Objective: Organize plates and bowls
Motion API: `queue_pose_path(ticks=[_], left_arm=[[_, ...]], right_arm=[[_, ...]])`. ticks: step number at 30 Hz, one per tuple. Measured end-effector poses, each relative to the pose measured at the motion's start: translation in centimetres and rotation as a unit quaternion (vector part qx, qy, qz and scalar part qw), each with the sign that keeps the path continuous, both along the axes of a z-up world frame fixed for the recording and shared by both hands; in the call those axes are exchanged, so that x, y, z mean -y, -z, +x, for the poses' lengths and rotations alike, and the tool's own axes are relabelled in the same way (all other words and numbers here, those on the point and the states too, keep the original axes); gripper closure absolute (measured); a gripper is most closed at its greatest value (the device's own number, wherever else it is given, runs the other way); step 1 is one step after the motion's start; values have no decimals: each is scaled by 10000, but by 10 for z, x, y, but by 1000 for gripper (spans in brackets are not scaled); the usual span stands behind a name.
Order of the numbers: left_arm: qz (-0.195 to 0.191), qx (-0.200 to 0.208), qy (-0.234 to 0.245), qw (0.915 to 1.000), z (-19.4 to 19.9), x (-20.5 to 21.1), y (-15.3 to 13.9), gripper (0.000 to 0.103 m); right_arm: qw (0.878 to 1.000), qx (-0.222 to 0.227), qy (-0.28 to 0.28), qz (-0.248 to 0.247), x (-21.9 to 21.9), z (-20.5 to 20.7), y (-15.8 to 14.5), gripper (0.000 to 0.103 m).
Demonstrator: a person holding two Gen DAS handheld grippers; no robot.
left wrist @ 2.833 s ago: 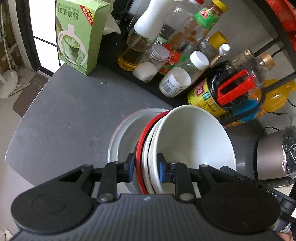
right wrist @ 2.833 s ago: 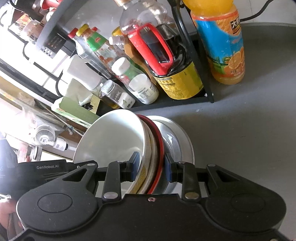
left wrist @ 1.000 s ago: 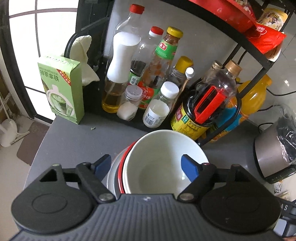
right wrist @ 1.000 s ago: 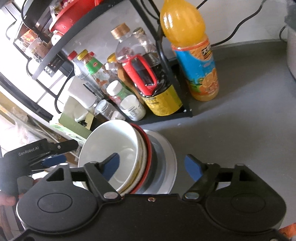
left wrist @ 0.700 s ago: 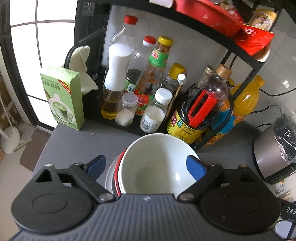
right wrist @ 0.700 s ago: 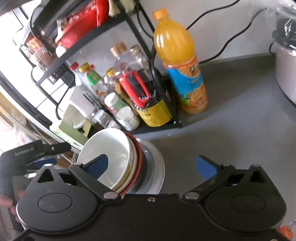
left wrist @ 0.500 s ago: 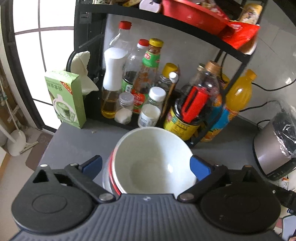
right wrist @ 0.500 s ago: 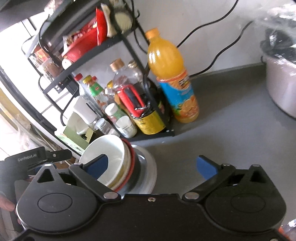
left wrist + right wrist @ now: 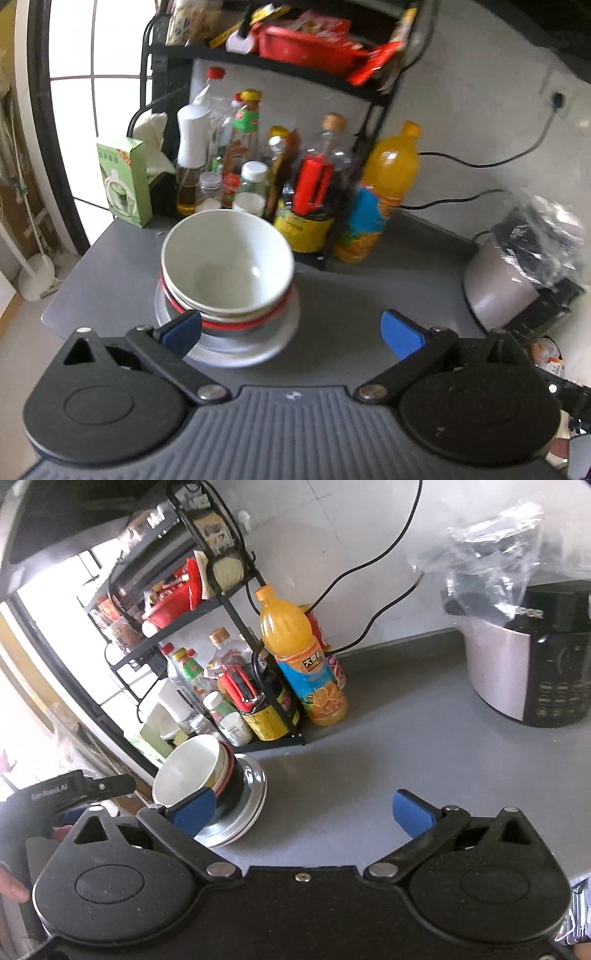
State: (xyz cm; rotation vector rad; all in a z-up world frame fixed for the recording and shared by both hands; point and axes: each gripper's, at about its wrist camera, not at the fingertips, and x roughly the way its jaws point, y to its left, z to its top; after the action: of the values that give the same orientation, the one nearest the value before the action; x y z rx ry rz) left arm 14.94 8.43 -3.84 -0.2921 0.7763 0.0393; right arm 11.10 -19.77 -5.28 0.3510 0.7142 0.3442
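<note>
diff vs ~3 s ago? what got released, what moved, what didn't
Both grippers let go of the dish stack: each was clamped on its rim, and the jaws have just been opening, now wide with nothing between them. The left gripper and right gripper have pulled back and up, so the stack looks smaller and sits flat on the grey counter. White bowl on top, bottle rack and orange juice bottle unchanged.

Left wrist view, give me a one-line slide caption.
Open left gripper above stacked bowls on a metal plate, beside a rack of bottles.
</note>
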Motion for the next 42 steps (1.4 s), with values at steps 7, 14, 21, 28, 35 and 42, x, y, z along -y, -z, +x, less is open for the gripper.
queue_pose_path(ticks=[7, 14, 21, 28, 35, 42], left_arm=[[11, 93, -51, 9999, -43, 37, -13, 0], [168, 174, -83, 9997, -67, 54, -24, 0], [234, 294, 3, 9993, -87, 54, -27, 0], [171, 507, 131, 9985, -102, 37, -28, 0], [477, 782, 325, 9953, -116, 16, -28, 0], [730, 866, 404, 9927, -131, -9, -33, 0]], right_arm=[[9997, 214, -133, 8, 18, -23, -16, 0], [9995, 301, -79, -30, 24, -38, -21, 0], [9993, 364, -35, -72, 19, -51, -21, 0], [9990, 385, 120, -194, -3, -62, -20, 0], [9971, 478, 373, -460, -35, -80, -26, 0], [9944, 520, 534, -752, -69, -100, -34, 0]])
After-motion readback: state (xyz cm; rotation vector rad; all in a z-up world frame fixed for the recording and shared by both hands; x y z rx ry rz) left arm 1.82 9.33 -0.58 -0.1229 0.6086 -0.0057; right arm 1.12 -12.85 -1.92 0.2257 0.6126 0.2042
